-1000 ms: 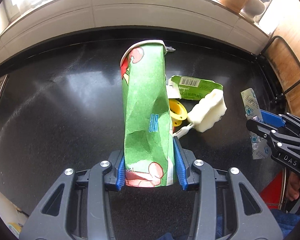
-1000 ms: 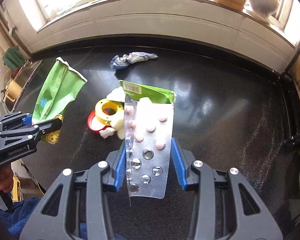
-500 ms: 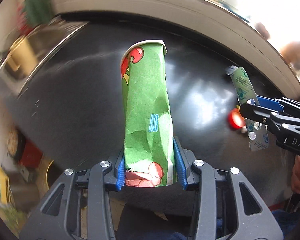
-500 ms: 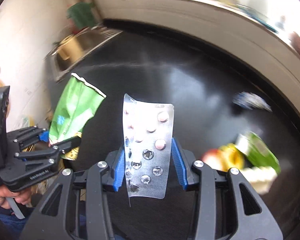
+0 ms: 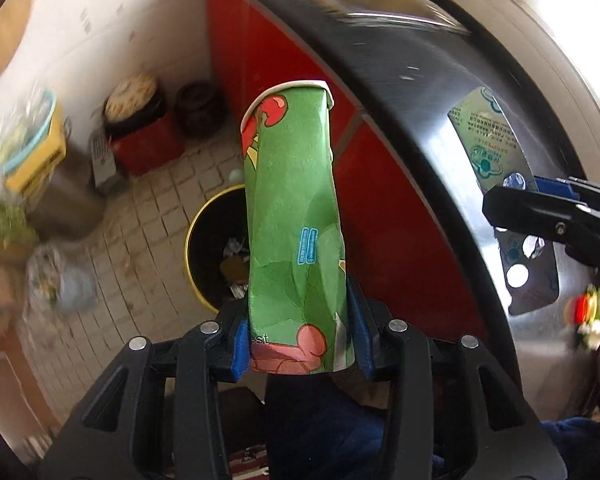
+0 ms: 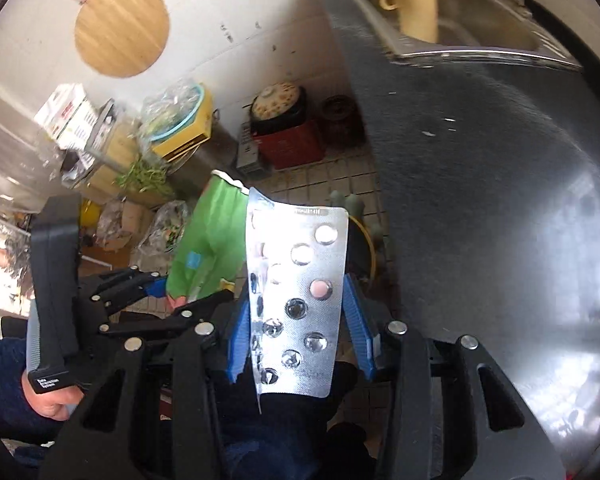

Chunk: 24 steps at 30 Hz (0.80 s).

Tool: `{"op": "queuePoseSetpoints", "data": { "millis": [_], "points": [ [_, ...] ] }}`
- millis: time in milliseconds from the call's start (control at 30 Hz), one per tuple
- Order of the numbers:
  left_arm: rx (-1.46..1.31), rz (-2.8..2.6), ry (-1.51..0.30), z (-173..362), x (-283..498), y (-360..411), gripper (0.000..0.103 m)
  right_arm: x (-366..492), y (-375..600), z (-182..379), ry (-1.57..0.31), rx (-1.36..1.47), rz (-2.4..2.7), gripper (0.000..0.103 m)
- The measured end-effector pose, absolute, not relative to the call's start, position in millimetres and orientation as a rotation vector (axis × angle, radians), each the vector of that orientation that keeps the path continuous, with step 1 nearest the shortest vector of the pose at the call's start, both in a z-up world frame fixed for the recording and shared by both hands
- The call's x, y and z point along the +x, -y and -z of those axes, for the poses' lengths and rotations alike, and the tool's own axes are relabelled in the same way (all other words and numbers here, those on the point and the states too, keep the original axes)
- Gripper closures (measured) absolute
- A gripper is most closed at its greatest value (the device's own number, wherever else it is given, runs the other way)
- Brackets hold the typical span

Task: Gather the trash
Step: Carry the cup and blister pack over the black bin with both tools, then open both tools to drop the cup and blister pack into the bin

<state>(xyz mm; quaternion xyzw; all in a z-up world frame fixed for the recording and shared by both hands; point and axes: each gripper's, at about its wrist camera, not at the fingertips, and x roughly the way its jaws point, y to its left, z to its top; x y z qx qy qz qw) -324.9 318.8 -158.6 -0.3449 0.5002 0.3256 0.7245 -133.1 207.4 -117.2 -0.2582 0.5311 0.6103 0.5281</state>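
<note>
Swung off the black tabletop and out over the tiled floor, both loads intact. A second ago: aimed at the litter on the stone, a yellow tape roll and a green wrapper ahead. Now: pointed steeply down at a yellow-rimmed waste bin standing by the red cabinet front, scraps already inside.

Left gripper, jaws pinching the base of a crushed green paper cup, same grip as before, rim hanging roughly over the bin's mouth. Right gripper, jaws clamped on the edges of a mostly emptied pill blister pack, one pink tablet showing, just beside the cup and nearer the counter edge.

Meaning for the job: pick-up done for these two pieces, drop likely next once each sits squarely above the bin. More litter glimpsed, blurred, far back on the tabletop.
</note>
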Motion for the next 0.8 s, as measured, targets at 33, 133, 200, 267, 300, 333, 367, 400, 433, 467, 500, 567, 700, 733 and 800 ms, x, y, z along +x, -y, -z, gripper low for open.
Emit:
{"op": "queuePoseSetpoints", "data": {
  "millis": [33, 133, 200, 267, 300, 333, 367, 400, 433, 467, 500, 567, 700, 733, 800],
  "points": [
    [-0.805, -0.73, -1.085, 166.0, -338.0, -326.3, 0.063, -144.5, -219.7, 122.8, -1.279, -0.634, -1.482, 0.06],
    [-0.864, -0.763, -1.074, 190.5, -356.7, -337.0, 0.063, -163.7, -251.5, 145.2, -1.337, -0.655, -1.497, 0.06],
    [-0.904, -0.776, -1.076, 206.8, -362.4, -342.2, 0.063, -170.1, -268.4, 165.1, -1.378, -0.666, -1.478, 0.06],
    [-0.937, -0.794, -1.067, 224.4, -368.1, -352.1, 0.063, -173.6, -286.5, 185.9, -1.39, -0.705, -1.463, 0.06],
    [-0.945, -0.808, -1.065, 229.6, -369.1, -353.0, 0.063, -172.8, -295.2, 194.6, -1.392, -0.718, -1.454, 0.06],
    [-0.941, -0.822, -1.065, 235.3, -369.1, -356.0, 0.063, -173.4, -300.8, 202.7, -1.396, -0.729, -1.447, 0.06],
    [-0.926, -0.823, -1.071, 241.2, -369.4, -357.2, 0.063, -174.7, -304.5, 209.7, -1.407, -0.739, -1.442, 0.06],
    [-0.916, -0.825, -1.078, 246.0, -369.9, -359.0, 0.063, -174.5, -307.7, 216.8, -1.415, -0.749, -1.431, 0.06],
    [-0.917, -0.823, -1.088, 253.1, -369.4, -360.5, 0.063, -171.9, -309.2, 222.2, -1.42, -0.758, -1.422, 0.06],
    [-0.911, -0.821, -1.098, 258.3, -369.4, -359.8, 0.063, -172.5, -310.9, 227.4, -1.429, -0.765, -1.415, 0.06],
    [-0.902, -0.818, -1.11, 262.9, -368.3, -361.1, 0.063, -171.7, -313.6, 233.0, -1.441, -0.772, -1.401, 0.06],
    [-0.896, -0.8, -1.125, 270.0, -364.0, -361.2, 0.063, -170.5, -314.5, 237.9, -1.443, -0.791, -1.389, 0.06],
    [-0.934, -0.776, -1.123, 280.7, -362.3, -365.9, 0.063, -171.3, -319.0, 241.1, -1.444, -0.797, -1.369, 0.059],
    [-0.947, -0.776, -1.117, 282.6, -362.2, -367.7, 0.063, -171.1, -319.9, 242.7, -1.446, -0.798, -1.365, 0.059],
    [-0.964, -0.774, -1.115, 284.4, -361.3, -368.6, 0.063, -170.1, -320.0, 243.4, -1.448, -0.8, -1.36, 0.059]
  ]
}}
